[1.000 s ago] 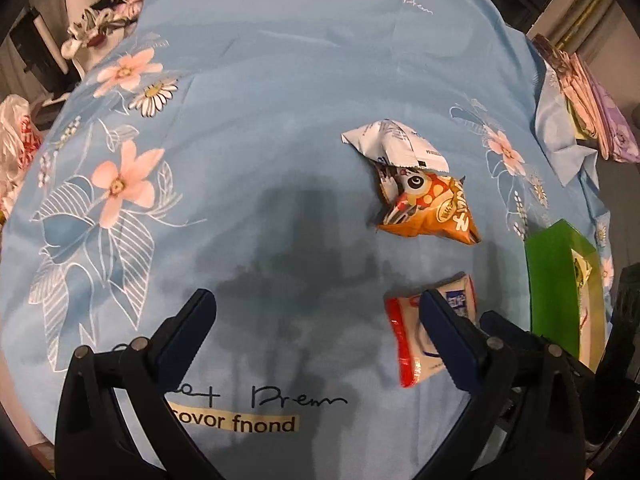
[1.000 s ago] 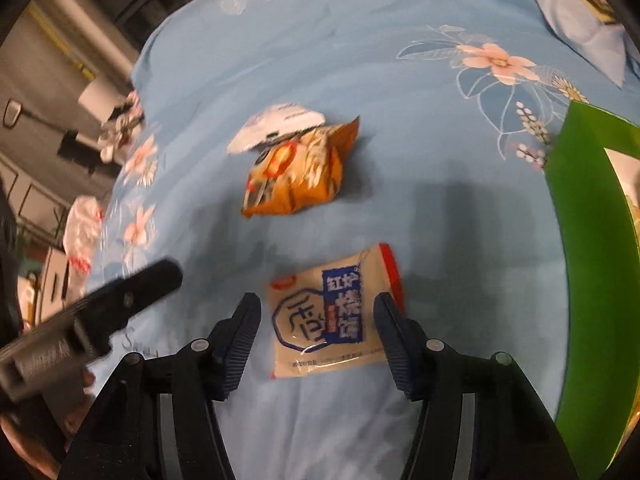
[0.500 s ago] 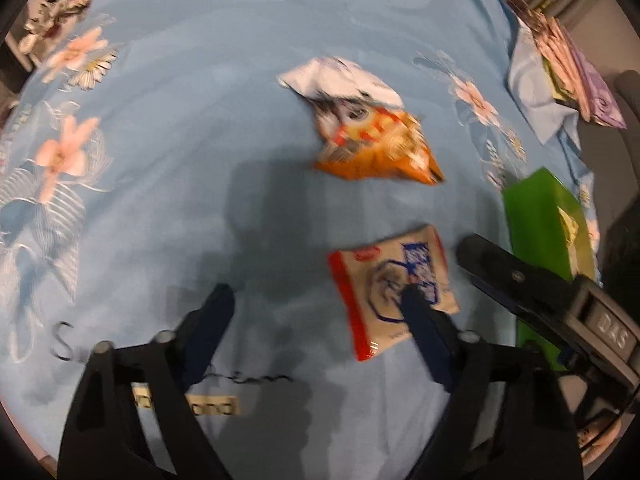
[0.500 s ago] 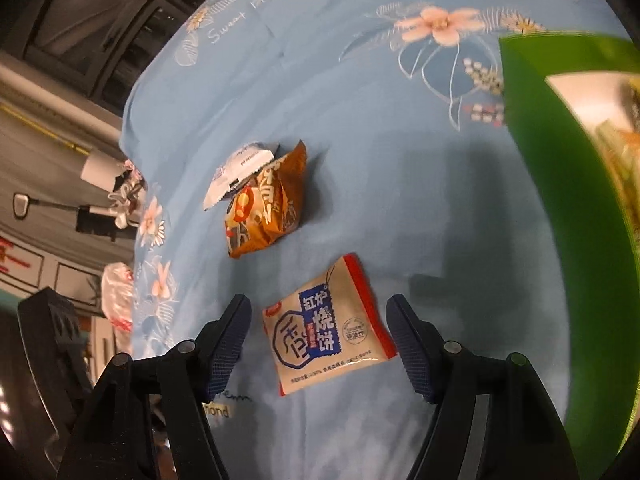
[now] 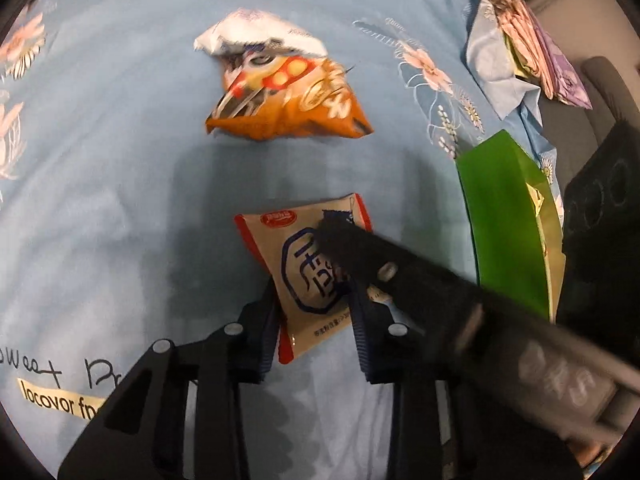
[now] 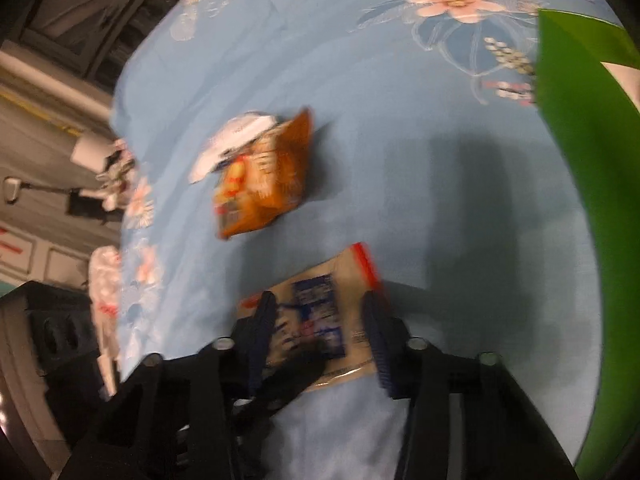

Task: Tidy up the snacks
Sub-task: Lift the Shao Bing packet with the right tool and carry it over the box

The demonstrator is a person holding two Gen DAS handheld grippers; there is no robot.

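Note:
A beige snack packet with red ends and blue print (image 5: 304,272) lies flat on the blue floral cloth; it also shows in the right wrist view (image 6: 320,312). My left gripper (image 5: 314,304) has its fingers on both sides of the packet, narrowed around it. My right gripper (image 6: 320,320) straddles the same packet, and one of its fingers (image 5: 360,248) crosses over the packet in the left wrist view. An orange chip bag (image 5: 288,104) and a white packet (image 5: 256,36) lie just beyond.
A green open box (image 5: 504,220) stands to the right, also large in the right wrist view (image 6: 580,160). Folded cloths (image 5: 528,36) lie at the far right. Furniture and a white plastic bag (image 6: 104,280) sit off the cloth's left edge.
Both grippers have moved in on the beige packet and their fingers have narrowed around it. The right gripper's finger now crosses the left wrist view.

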